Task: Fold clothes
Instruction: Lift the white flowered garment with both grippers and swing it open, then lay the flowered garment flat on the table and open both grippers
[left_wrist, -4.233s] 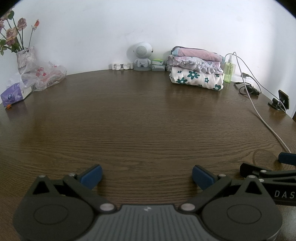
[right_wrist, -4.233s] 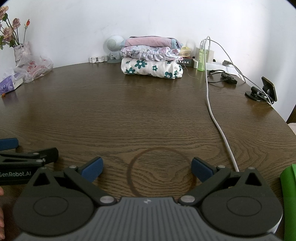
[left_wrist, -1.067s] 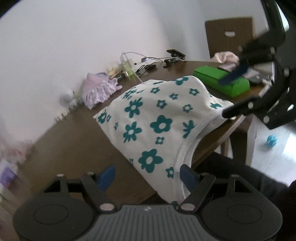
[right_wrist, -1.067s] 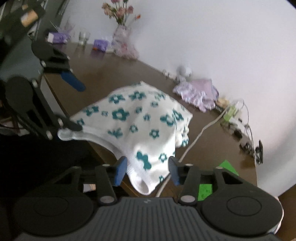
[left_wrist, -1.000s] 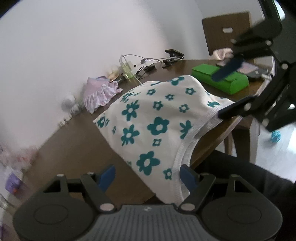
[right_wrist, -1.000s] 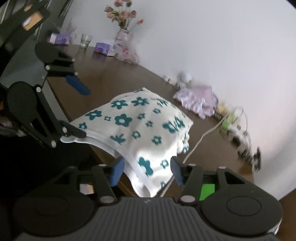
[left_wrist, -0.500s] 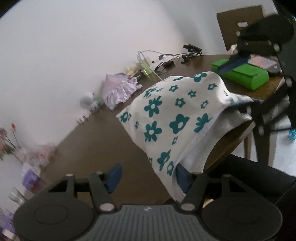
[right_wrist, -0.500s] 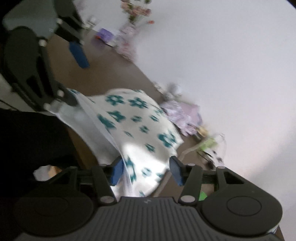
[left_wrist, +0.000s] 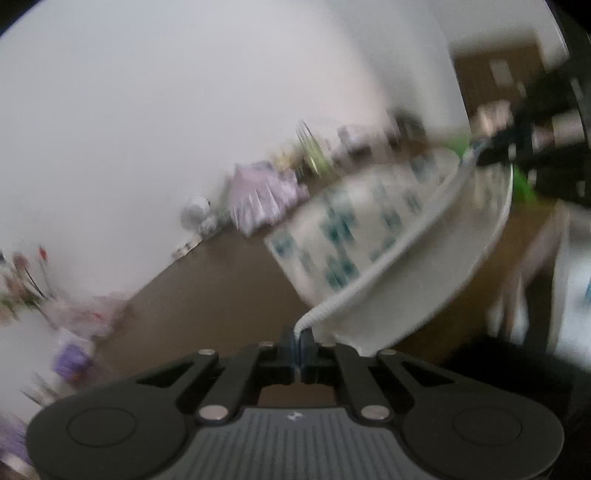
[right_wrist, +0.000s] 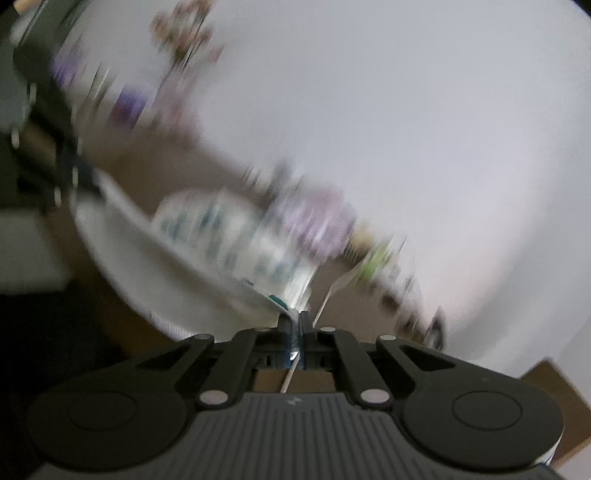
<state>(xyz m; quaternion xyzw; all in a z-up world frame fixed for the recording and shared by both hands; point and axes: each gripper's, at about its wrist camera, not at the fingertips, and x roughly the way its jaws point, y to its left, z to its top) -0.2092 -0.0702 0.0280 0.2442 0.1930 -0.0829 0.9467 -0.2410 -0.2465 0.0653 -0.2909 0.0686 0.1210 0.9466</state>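
Note:
A white garment with teal flowers (left_wrist: 354, 236) hangs stretched between my two grippers over the near edge of the brown table (left_wrist: 207, 295). My left gripper (left_wrist: 298, 334) is shut on one end of its ribbed hem. My right gripper (right_wrist: 294, 319) is shut on the other end of the flowered garment (right_wrist: 229, 236). In the left wrist view, the right gripper (left_wrist: 484, 151) shows at the far right, pinching the hem. In the right wrist view, the left gripper (right_wrist: 86, 181) shows at the left. Both views are blurred by motion.
A folded lilac and pink stack of clothes (left_wrist: 262, 199) lies at the back of the table near the wall. Flowers in a vase (left_wrist: 22, 288) stand at the left end. A white cable (right_wrist: 328, 295), a green bottle (right_wrist: 373, 266) and a green box (left_wrist: 521, 184) are on the right side.
Both grippers went from open around the hem to shut on it. The hem is now pulled taut between them and lifted, and both cameras are swinging fast.

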